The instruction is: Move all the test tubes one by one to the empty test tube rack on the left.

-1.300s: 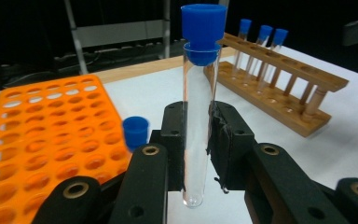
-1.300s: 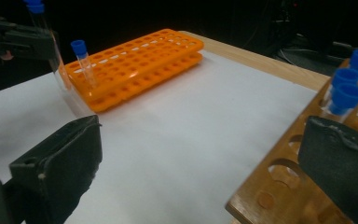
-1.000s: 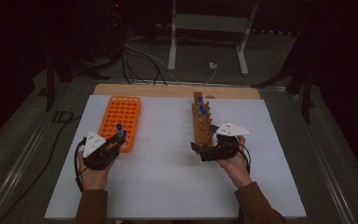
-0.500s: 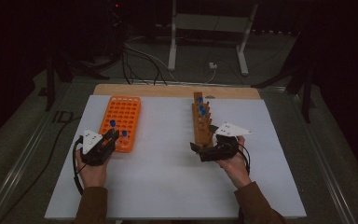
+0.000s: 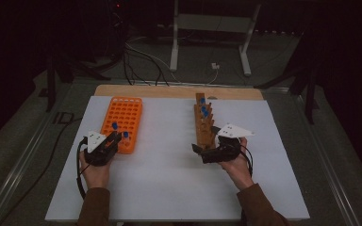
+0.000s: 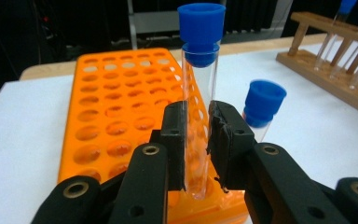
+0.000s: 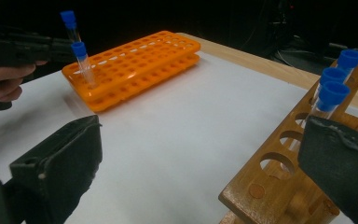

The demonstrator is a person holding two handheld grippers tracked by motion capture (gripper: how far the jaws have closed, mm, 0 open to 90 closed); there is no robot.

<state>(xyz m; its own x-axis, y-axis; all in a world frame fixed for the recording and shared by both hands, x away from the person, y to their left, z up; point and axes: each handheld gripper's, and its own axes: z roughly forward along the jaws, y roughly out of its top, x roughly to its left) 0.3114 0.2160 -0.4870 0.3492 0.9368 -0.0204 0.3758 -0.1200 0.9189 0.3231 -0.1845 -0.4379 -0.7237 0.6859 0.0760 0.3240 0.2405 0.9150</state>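
Note:
My left gripper (image 6: 197, 135) is shut on a clear test tube with a blue cap (image 6: 199, 70), held upright over the near end of the orange rack (image 6: 112, 107). A second blue-capped tube (image 6: 263, 105) stands in the rack's near right corner. In the high view the left gripper (image 5: 116, 137) sits at the near edge of the orange rack (image 5: 122, 115). My right gripper (image 5: 201, 150) is open with nothing between its jaws, at the near end of the wooden rack (image 5: 203, 125). Three blue-capped tubes (image 7: 333, 88) stand in the wooden rack (image 7: 279, 168).
Both racks stand on a white sheet (image 5: 169, 174) over a wooden tabletop (image 5: 169, 91). Most holes of the orange rack (image 7: 140, 60) hold nothing. Cables and a metal stand (image 5: 207, 28) lie on the floor beyond the table.
The left gripper has sunk a little with its tube and drawn toward the orange rack's near end. The right gripper has stayed in place.

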